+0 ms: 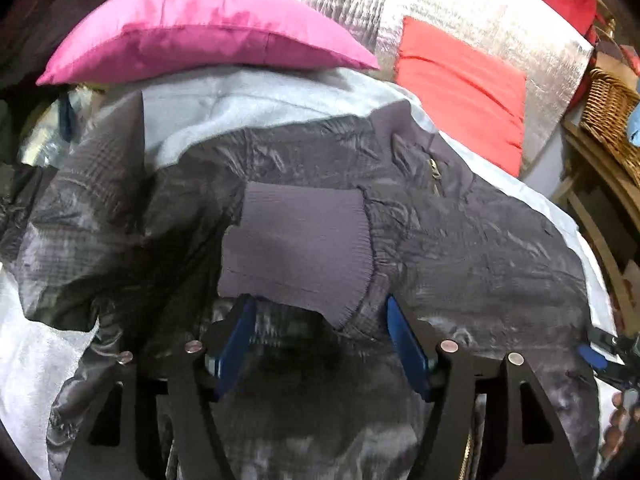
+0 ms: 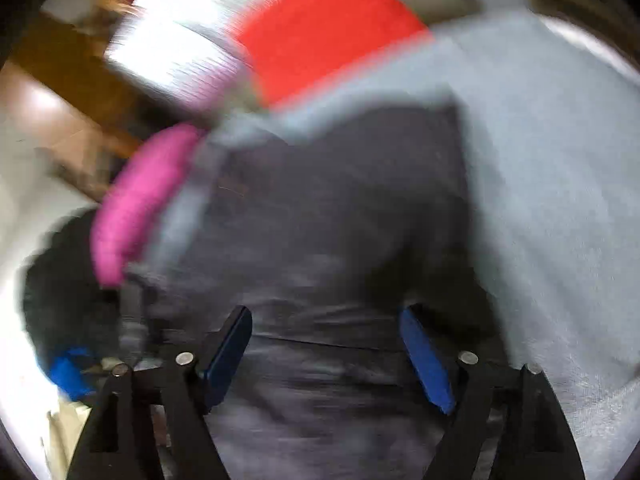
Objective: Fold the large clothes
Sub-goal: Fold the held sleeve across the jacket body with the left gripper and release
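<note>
A dark grey padded jacket [image 1: 460,248] lies spread on a pale blue sheet [image 1: 36,360]. Its ribbed knit cuff [image 1: 296,244] lies folded over the body, just ahead of my left gripper [image 1: 318,304]. The left gripper is open, its blue pads on either side of the cuff's near edge, holding nothing. In the blurred right wrist view the jacket [image 2: 340,208] fills the middle. My right gripper [image 2: 326,314] is open above it, empty. The right gripper's blue tip shows at the left wrist view's right edge [image 1: 592,354].
A pink pillow [image 1: 208,36] lies at the jacket's far edge, also in the right wrist view [image 2: 136,204]. A red cushion [image 1: 460,92] rests on a silver foil sheet [image 1: 460,4]. A wicker basket [image 1: 612,116] stands on wooden shelving to the right.
</note>
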The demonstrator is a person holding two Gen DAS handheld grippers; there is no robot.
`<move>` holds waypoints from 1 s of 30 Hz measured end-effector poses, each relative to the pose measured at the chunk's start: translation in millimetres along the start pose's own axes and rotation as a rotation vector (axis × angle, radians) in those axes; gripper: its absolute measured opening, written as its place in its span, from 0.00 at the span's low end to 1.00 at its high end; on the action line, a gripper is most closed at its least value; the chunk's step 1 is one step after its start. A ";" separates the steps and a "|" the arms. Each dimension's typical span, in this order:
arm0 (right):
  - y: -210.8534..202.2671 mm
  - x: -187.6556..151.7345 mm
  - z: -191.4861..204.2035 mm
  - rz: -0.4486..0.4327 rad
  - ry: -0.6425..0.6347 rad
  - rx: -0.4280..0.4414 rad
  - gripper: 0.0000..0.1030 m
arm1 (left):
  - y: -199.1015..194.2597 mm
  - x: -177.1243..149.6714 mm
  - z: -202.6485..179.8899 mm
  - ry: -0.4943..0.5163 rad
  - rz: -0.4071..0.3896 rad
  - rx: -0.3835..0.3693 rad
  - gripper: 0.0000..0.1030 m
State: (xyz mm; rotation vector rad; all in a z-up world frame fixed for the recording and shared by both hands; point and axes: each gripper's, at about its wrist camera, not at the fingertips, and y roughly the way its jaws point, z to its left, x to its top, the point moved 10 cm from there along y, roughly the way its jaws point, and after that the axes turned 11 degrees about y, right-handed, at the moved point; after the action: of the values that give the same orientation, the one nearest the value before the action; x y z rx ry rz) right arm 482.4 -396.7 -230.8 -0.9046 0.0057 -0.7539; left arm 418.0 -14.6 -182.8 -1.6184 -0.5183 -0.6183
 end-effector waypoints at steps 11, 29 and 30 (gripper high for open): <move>-1.3 -9.4 -0.6 -0.033 -0.097 -0.079 0.82 | -48.6 16.8 19.6 -0.046 -0.126 0.085 0.72; 8.9 -14.1 11.0 -0.068 -0.261 -0.182 0.82 | -5.1 13.3 34.6 0.003 0.002 0.188 0.75; 8.7 -13.8 10.6 -0.066 -0.260 -0.177 0.82 | -8.6 14.7 34.7 0.003 -0.015 0.190 0.75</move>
State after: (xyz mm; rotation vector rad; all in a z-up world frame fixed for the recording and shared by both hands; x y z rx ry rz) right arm 480.4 -377.7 -234.4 -1.1713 -0.1901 -0.6991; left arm 426.9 20.7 -169.9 -1.4350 -0.5702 -0.5656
